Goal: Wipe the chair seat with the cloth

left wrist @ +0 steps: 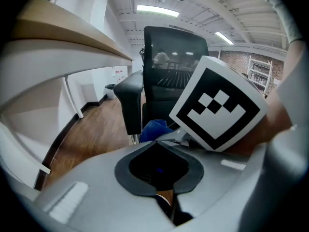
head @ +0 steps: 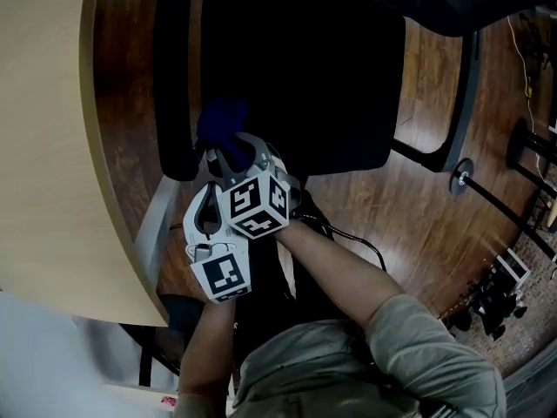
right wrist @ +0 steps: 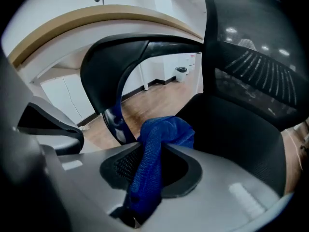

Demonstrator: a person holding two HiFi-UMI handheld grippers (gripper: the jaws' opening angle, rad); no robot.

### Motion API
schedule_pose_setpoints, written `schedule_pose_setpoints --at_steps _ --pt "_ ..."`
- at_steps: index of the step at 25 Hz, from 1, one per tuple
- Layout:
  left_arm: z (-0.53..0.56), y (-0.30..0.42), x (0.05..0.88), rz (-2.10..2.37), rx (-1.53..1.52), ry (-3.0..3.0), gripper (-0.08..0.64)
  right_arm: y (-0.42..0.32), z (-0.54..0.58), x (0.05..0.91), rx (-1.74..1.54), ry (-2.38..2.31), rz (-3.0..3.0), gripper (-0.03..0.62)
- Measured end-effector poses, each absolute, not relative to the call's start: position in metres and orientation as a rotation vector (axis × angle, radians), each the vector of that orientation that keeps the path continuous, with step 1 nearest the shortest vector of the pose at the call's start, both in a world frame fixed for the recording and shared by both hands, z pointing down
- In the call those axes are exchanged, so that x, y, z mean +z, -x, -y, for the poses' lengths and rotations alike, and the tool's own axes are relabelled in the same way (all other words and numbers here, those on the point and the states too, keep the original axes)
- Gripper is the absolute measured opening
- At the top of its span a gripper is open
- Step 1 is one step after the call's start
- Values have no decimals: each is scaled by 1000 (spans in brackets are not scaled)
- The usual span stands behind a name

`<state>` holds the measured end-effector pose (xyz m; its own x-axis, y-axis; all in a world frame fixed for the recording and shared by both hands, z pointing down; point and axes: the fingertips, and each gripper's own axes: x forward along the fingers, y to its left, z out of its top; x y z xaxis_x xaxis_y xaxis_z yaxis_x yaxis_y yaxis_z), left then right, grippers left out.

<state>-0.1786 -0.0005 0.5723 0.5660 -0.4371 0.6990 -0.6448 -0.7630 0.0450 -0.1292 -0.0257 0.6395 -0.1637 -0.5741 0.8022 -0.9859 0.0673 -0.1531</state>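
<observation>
Blue cloth (head: 222, 124) clamped in right gripper (head: 228, 157) jaws, at black seat's (head: 305, 68) lower-left corner, frame centre. Left gripper (left wrist: 157, 144) jaws together, empty. Dark wood floor (head: 418, 207) around; pale curved table (head: 43, 146) at left.

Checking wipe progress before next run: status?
Left gripper shut, empty. Right gripper shut on blue cloth. Cloth at chair seat edge, contact unclear. Armrest close beside it.

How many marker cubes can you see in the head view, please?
2. One cube is on the right gripper, just below the blue cloth; the other is on the left gripper, lower in the picture.
</observation>
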Motion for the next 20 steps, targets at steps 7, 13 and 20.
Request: schedule_pose_setpoints --at_steps 7,13,20 --pt "-19 148 571 807 1019 -2559 5 86 -4 635 999 -1680 1724 94" --pt "-49 94 558 665 1009 -2655 5 16 -55 620 1048 -1871 1572 94" --pt "-107 34 554 456 1005 -2761 5 -57 -134 614 1105 -2085 1376 91"
